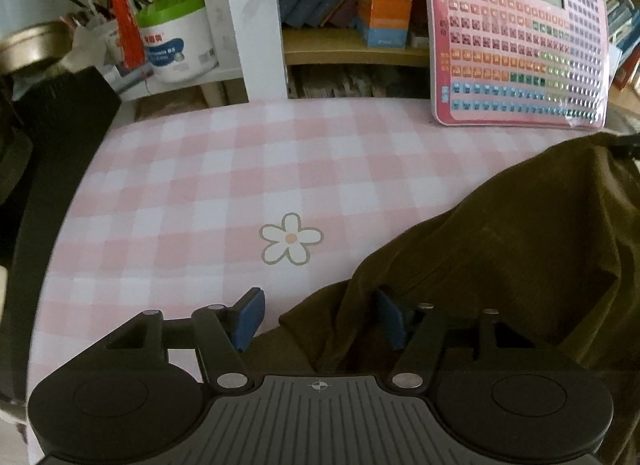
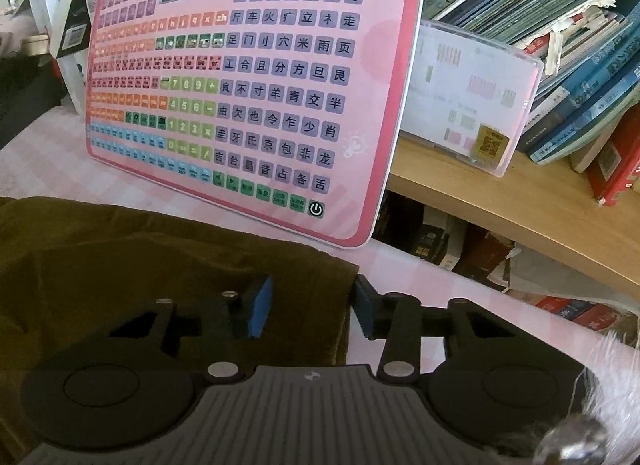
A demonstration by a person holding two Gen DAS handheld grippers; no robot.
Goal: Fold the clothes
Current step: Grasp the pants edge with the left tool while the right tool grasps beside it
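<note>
A dark olive-brown garment lies bunched on the pink checked tablecloth, at the right of the left wrist view. My left gripper is open, its blue pads wide apart, with a loose corner of the garment lying between them. In the right wrist view the same garment fills the lower left. My right gripper is open over the garment's right edge, one pad above the cloth and the other past its edge over the tablecloth.
A pink learning tablet leans against the shelf at the back of the table, close behind the garment. Shelves hold books, a plastic box, and a green-lidded tub. A dark object stands at the table's left edge.
</note>
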